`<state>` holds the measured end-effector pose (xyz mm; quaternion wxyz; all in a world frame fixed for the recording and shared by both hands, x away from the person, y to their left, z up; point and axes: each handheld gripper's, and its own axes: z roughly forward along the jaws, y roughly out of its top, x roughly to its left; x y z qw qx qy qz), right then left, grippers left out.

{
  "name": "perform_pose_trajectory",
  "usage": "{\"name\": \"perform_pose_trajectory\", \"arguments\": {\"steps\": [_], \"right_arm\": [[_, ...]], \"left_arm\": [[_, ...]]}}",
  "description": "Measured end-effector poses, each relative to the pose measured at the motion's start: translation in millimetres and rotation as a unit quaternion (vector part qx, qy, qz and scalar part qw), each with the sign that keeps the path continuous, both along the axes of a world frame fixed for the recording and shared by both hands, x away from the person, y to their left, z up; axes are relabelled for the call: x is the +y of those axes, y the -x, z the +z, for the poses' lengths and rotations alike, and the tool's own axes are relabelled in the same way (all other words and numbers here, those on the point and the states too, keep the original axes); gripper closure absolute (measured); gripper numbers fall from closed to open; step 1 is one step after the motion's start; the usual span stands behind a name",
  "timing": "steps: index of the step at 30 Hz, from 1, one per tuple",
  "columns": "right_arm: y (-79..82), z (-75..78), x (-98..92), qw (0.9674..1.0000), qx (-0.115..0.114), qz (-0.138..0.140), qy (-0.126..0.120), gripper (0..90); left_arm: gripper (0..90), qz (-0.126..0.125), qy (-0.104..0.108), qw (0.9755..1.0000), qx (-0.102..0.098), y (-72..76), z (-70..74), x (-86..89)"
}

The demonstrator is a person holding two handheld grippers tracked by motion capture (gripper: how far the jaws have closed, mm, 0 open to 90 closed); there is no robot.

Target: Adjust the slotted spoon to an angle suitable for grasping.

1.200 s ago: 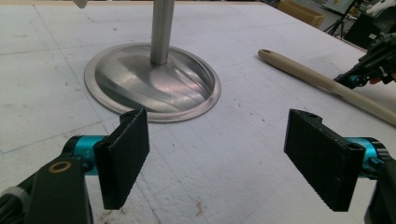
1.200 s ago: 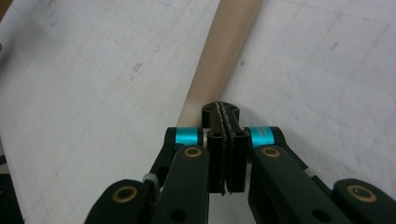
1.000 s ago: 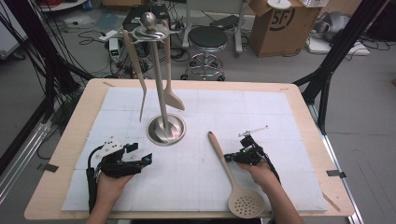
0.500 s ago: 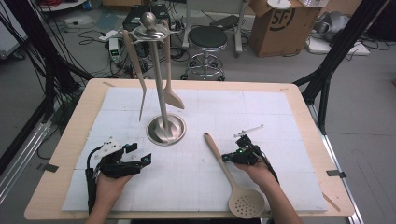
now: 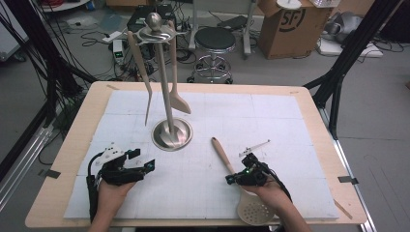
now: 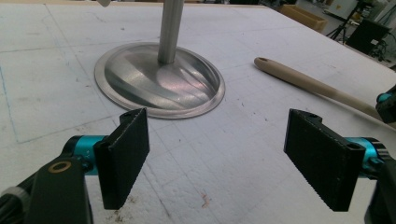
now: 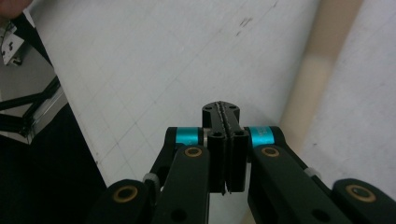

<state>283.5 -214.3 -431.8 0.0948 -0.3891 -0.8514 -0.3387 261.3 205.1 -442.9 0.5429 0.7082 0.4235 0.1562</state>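
Slotted wooden spoon (image 5: 237,181) lies at lower right of the high view, handle tip pointing toward the stand (image 5: 170,133) at centre. The right gripper (image 5: 233,180), jaws pressed together with nothing seen between them, sits against its handle; the left gripper (image 5: 147,164), jaws wide and empty, rests at lower left. The spoon appears light, stiff and smooth, best pinched mid-handle. Count: one spoon on the mat (image 5: 290,125), two utensils hanging, one stand.

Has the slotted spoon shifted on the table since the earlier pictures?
Yes. The slotted spoon has slid leftward with the right tongs: its handle tip now lies nearer the stand's base, and its bowl hangs past the mat's near edge.
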Motion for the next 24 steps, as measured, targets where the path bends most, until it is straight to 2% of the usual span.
{"name": "perform_pose_trajectory", "arguments": {"steps": [6, 7, 9, 11, 15, 17, 19, 21, 24], "right_arm": [[3.2, -7.3, 2.1, 0.9996, 0.018, 0.019, 0.015, 90.0], [4.3, -6.9, 2.4, 0.9992, 0.028, 0.021, 0.022, 90.0], [5.0, -6.0, 2.6, 0.9983, 0.028, 0.030, 0.040, 90.0], [6.9, -3.4, 2.6, 0.9972, 0.037, 0.040, 0.051, 90.0], [9.9, 0.9, 1.5, 0.9951, 0.038, 0.047, 0.079, 90.0], [9.3, 3.6, -0.7, 0.9941, 0.032, 0.042, 0.095, 90.0], [6.8, 4.1, -3.7, 0.9911, 0.021, 0.029, 0.128, 90.0], [3.9, 3.8, -7.7, 0.9919, 0.026, 0.016, 0.123, 90.0], [-1.5, 5.2, -10.2, 0.9888, 0.013, 0.012, 0.148, 90.0]], "left_arm": [[23.0, 0.000, 0.002, 1.0000, 0.001, 0.0, -0.1, 1.0], [23.0, 0.001, 0.001, 1.0000, 0.001, -0.2, -0.2, 0.8], [23.0, 0.000, 0.000, 1.0000, 0.002, -0.4, -0.6, 0.2], [23.0, 0.000, -0.001, 1.0000, 0.002, -0.5, -0.7, 0.1], [23.0, 0.001, -0.002, 1.0000, 0.003, -0.5, -1.0, 0.0], [23.0, 0.001, -0.002, 1.0000, 0.002, -0.4, -1.0, -0.4], [23.0, 0.000, -0.002, 1.0000, 0.002, -0.3, -0.9, -0.6], [23.0, -0.001, -0.002, 1.0000, 0.003, -0.4, -1.0, -0.6], [23.0, -0.001, -0.002, 1.0000, 0.003, -0.4, -1.1, -0.5]]}}
